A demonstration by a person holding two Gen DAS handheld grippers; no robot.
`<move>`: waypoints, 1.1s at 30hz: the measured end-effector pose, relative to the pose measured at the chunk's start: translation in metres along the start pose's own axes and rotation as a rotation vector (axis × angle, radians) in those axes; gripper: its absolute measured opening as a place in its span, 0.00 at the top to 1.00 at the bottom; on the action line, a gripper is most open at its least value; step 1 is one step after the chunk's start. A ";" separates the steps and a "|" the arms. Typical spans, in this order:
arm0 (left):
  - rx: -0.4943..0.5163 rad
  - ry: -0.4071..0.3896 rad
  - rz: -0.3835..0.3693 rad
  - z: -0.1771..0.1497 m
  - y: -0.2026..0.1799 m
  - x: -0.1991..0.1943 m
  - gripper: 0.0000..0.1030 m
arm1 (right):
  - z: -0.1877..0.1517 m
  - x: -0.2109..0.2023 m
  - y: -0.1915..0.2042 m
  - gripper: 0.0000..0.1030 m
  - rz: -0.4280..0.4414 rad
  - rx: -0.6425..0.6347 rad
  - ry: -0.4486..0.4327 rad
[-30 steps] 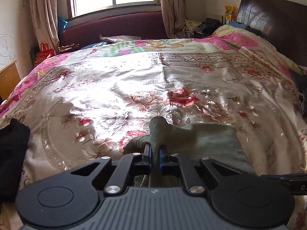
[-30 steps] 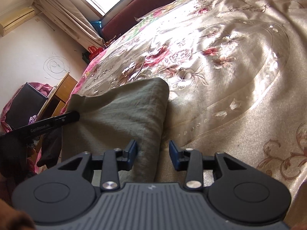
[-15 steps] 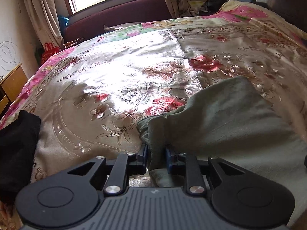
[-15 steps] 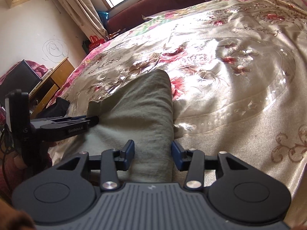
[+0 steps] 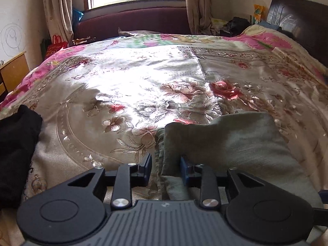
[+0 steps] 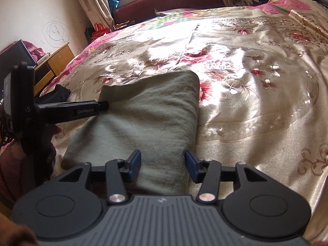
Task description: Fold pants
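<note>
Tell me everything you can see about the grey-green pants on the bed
The pants are a grey-green, soft woven-looking fabric, folded into a compact, roughly rectangular bundle with rounded corners and stacked layers along one edge. They lie flat on the floral bedspread near the bed's front edge. The left gripper is open with the layered edge between its fingers; the right gripper is open too, straddling the near end. Neither clamps the cloth.

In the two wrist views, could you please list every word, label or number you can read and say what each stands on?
"GenRobot.AI": white print on the side of the left tongs, seen in the right wrist view.
"\S": partial white letters on the black body behind them; the rest is cut off.
Small white emblem on each gripper's ribbed housing: a logo, no letters.
Red bag by the curtain: print too blurred.
</note>
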State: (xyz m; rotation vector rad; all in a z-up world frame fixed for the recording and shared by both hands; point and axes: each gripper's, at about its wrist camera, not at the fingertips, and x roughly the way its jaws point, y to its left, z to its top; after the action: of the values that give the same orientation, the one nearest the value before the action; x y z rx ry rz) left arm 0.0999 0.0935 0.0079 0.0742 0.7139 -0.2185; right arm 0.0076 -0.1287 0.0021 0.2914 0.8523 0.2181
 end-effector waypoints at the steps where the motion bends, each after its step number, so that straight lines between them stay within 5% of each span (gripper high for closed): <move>1: -0.024 -0.009 -0.009 -0.003 0.007 -0.006 0.55 | -0.001 -0.004 0.003 0.52 -0.011 -0.022 -0.010; 5: -0.085 -0.022 -0.010 -0.016 0.025 -0.025 0.54 | -0.004 -0.018 0.022 0.52 -0.028 -0.125 -0.053; 12: -0.166 -0.010 0.010 -0.038 0.045 -0.030 0.52 | -0.020 -0.008 0.099 0.51 0.147 -0.395 -0.021; 17: -0.203 -0.004 0.008 -0.043 0.060 -0.032 0.52 | -0.030 0.029 0.140 0.52 0.067 -0.590 -0.033; 21: -0.217 -0.034 0.010 -0.044 0.071 -0.041 0.49 | -0.006 0.045 0.125 0.82 0.102 -0.408 0.047; 28: -0.300 -0.045 -0.018 -0.046 0.084 -0.038 0.48 | 0.059 0.013 0.090 0.88 0.248 -0.025 -0.049; 33: -0.278 -0.047 0.016 -0.048 0.084 -0.041 0.48 | 0.058 0.041 0.120 0.87 0.293 -0.075 -0.020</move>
State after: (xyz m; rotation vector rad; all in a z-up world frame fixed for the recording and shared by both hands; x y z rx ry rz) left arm 0.0580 0.1891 -0.0019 -0.1895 0.6906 -0.1040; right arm 0.0691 -0.0131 0.0497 0.3476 0.7779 0.5176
